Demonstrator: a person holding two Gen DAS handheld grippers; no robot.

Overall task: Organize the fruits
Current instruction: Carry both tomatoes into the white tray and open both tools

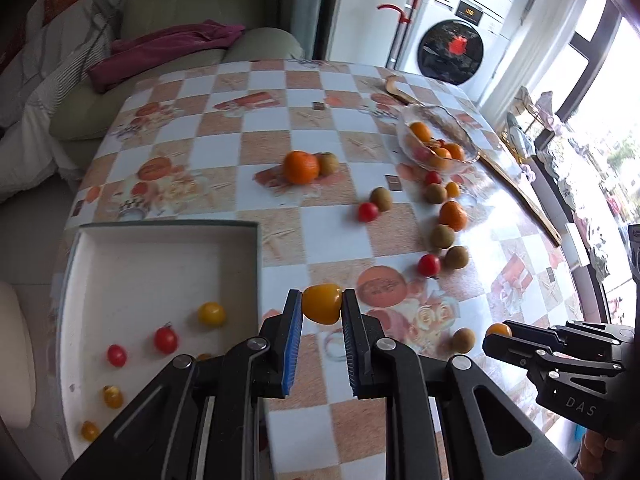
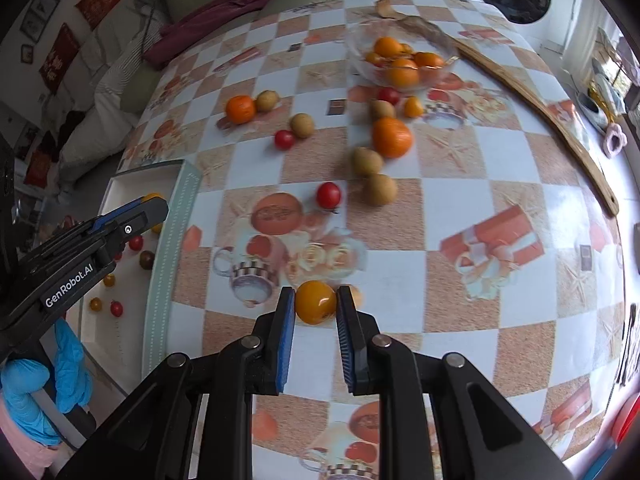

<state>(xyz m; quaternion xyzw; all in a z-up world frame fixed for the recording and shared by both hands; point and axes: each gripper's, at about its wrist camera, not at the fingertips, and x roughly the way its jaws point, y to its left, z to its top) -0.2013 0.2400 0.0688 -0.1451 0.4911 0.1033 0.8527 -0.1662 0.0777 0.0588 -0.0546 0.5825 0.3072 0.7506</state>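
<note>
Left hand-held gripper [image 1: 322,308]: clamped on a yellow cherry tomato [image 1: 322,303], low centre of the left wrist view, just right of the white tray's [image 1: 160,240] right wall. Same gripper seen at mid left of the right wrist view, held by a blue-gloved hand [image 2: 48,380].

Right hand-held gripper [image 2: 316,304]: closed around a second yellow tomato [image 2: 315,302], low centre of its own view, over the checkered worktop [image 2: 460,208]. Contact with the cloth underneath hard to judge, possibly lifted.

Tray at lower left of the left wrist view, holding red cherry tomatoes [image 1: 165,339] and small yellow ones [image 1: 211,313].

Loose on the worktop, centre to right of frame: mandarin [image 1: 301,167], kiwis [image 1: 442,236], more red tomatoes [image 1: 429,265]. Glass bowl [image 1: 464,136] with mandarins at upper right.
</note>
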